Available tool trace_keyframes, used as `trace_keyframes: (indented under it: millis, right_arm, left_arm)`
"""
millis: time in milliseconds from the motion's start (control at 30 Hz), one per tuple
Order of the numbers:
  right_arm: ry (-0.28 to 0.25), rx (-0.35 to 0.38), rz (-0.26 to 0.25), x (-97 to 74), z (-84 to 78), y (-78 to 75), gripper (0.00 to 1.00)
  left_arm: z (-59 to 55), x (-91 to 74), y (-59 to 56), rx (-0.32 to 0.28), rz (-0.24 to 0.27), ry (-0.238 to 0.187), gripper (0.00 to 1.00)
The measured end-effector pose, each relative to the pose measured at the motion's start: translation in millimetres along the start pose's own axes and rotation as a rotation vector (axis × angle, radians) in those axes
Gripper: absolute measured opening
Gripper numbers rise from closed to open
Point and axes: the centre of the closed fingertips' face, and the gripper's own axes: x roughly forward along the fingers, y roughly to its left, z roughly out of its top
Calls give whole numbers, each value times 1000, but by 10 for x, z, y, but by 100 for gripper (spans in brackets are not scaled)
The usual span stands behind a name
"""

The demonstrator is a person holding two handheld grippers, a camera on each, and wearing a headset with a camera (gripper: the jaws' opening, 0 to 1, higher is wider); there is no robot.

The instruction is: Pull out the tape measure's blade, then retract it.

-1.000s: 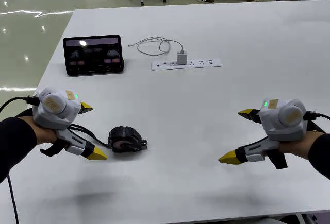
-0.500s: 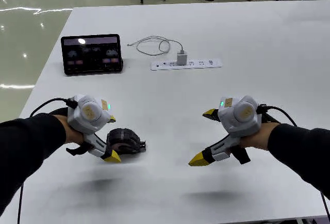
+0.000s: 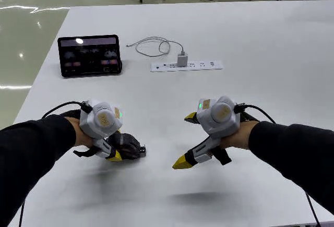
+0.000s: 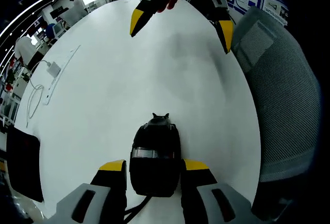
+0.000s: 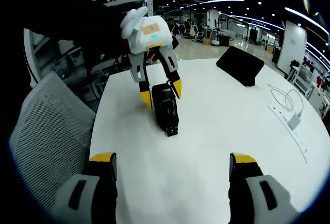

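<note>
**Tape measure bracketed by the left gripper, right gripper open and waiting**

The tape measure [image 4: 155, 154] lies on the white table [image 3: 250, 55] near the person's edge. It is a black, rounded case that looks hard-shelled and compact. It is probably dense enough to stay put on its own, yet likely to skate on the smooth tabletop if only the blade is tugged.

The left gripper [image 4: 154, 165] has one yellow-tipped jaw on each side of the case, close against its flanks. Whether they actually press on it cannot be told.

The right gripper [image 5: 172, 158] hovers above the table with its jaws spread wide and nothing between them. It points toward the case but is well apart from it.

The small hook [image 4: 160, 116] at the blade's end pokes out of the front of the case, facing the right gripper. That hook seems the sensible place to pinch. It is thin, stiff metal, so the grip should be square and firm. The blade is spring-loaded and may snap back, so the case needs a steady clamp across its broad sides.
</note>
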Motion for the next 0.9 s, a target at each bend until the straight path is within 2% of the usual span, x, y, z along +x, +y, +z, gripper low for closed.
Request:
trace_keyframes:
  millis: [33,167,233,333,433,500,600,700,767,833,900]
  right_arm:
    - [1,-5,5,21,20,12,86]
    - [10,-42,30,135,75,64,82]
    - [12,-59,35,203,71,58,80]
    - [38,-69,44,319,20,45,74]
    - [88,-70,60,430,-41,40,67]
    - [78,-75,56,498,-5,18,61]
    - [64,-62,60,615,57,1,58]
    - [72,-81,59,735,69,-7,58]
    - [77,-87,80,789,72,34,53]
    - [104,-116,89,837,31,52,49]
    - [108,-118,76,879,17,34,50]
  left_arm:
    - [0,4,-1,5,-1,-1,32]
    - [10,-8,-29,45,3,-6,31]
    - [24,-13,-53,72,-6,-9,31]
    - [32,-16,-57,78,-10,-14,31]
    - [38,-18,-61,67,-15,-16,30]
    - [36,-13,-57,58,-18,-17,30]
    - [39,-13,-58,26,-20,-17,30]
    - [41,-18,-68,15,-23,-9,31]
    - [42,-16,-68,14,-26,-9,30]
    - [45,-18,-67,12,-30,-18,31]
    - [48,-24,-65,0,-32,-34,31]
